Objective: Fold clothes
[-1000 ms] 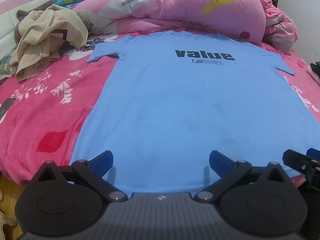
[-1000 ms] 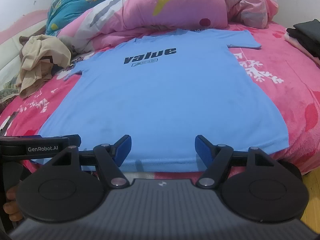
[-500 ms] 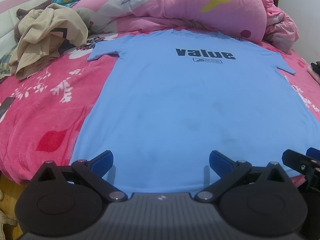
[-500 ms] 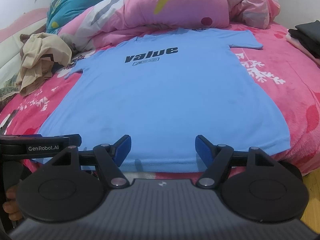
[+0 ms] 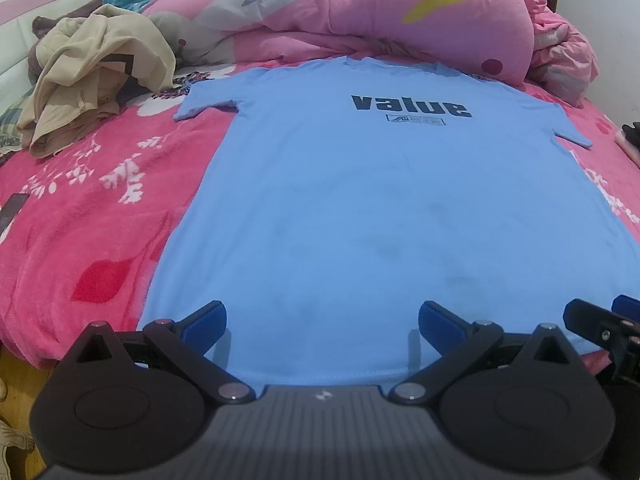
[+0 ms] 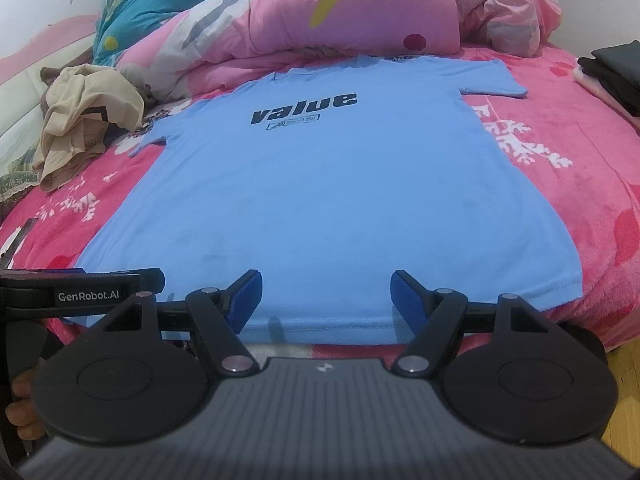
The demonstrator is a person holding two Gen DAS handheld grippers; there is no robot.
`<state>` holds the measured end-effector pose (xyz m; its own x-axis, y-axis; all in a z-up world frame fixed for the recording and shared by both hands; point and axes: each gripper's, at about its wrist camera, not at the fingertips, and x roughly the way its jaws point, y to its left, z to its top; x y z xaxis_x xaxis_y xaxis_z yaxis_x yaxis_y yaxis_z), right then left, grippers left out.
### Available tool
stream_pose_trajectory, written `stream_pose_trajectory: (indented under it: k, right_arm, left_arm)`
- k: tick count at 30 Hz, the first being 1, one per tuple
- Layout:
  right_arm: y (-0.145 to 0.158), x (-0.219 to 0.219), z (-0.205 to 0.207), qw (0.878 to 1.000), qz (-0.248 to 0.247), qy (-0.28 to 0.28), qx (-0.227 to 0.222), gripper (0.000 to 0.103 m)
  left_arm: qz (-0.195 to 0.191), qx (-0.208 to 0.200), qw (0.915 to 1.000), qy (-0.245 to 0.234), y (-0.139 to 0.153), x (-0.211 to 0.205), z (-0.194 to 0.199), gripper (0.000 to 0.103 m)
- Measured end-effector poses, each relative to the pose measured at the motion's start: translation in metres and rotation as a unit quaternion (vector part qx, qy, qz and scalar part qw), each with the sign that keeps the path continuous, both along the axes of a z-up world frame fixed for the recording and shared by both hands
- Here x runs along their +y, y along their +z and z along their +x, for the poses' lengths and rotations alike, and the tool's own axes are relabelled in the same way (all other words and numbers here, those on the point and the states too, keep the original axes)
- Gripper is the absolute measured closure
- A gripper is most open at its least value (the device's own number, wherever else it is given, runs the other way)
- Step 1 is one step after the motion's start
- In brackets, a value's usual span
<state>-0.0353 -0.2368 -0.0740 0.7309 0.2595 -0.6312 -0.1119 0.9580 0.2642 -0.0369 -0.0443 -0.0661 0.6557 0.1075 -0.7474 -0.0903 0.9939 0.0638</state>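
shirt: light blue cotton T-shirt [image 5: 380, 208] with dark "value" print lies flat, face up, on the pink fleece bed blanket [image 5: 92, 216]; collar at the far end against the pink quilt heap [image 5: 384, 12], hem at the near bed edge just in front of me.
left tool: my left tool [image 5: 322, 322] is spread wide, blue pads either side of the hem stretch, gripping nothing.
right tool: my right tool [image 6: 326, 296] is also spread, over the hem toward its right part, empty.
step: I judge it the very start; shirt laid out, no fold made.
next move: probably drop both tools onto the hem or a side edge, pinch the cloth, carry it over evenly.
other: crumpled beige garment [image 5: 92, 80] sits far left, well apart from the shirt.
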Motion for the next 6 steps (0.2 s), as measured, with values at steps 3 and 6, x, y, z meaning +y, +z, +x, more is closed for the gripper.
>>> stream_pose_trajectory:
  k: [3, 6]
  right_arm:
    - [0.0008, 0.0006, -0.0005, 1.0, -0.001, 0.0, 0.0, 0.032]
    - [0.0007, 0.0007, -0.001, 1.0, 0.0, -0.001, 0.0, 0.032]
  left_arm:
    - [-0.001, 0.001, 1.0, 0.001, -0.0006, 0.0002, -0.0001, 0.0]
    - [0.0, 0.001, 1.0, 0.002, -0.0008, 0.0004, -0.0005, 0.0]
